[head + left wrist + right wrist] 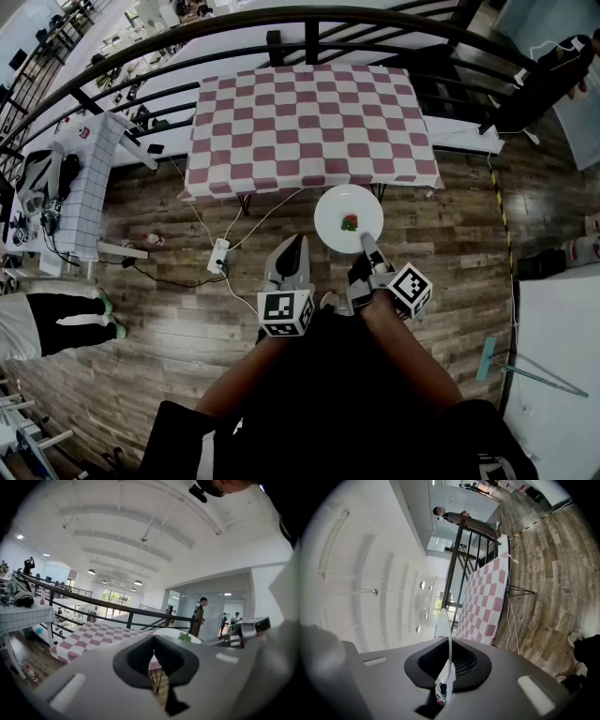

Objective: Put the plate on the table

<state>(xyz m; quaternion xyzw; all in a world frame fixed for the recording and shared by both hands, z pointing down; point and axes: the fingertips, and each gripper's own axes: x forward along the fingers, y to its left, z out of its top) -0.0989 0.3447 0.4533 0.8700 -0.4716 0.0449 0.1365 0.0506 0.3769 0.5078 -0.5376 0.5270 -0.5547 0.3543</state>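
Observation:
A white plate (349, 219) with a small red and green strawberry (350, 223) on it hangs over the wooden floor, just in front of the table with the red and white checked cloth (309, 122). My right gripper (367, 241) is shut on the plate's near rim. In the right gripper view the plate (444, 634) shows edge-on, pinched between the jaws of the right gripper (445, 670). My left gripper (297, 244) hovers to the plate's left, shut and holding nothing. The left gripper view shows the plate (173, 633) and the table (101, 634) ahead.
A curved black railing (309, 19) runs behind the table. A side table with a white grid cloth (89, 178) stands at the left. A power strip (219, 255) and cables lie on the floor. A person's legs (56, 319) are at the left edge, and another person (199, 616) stands far off.

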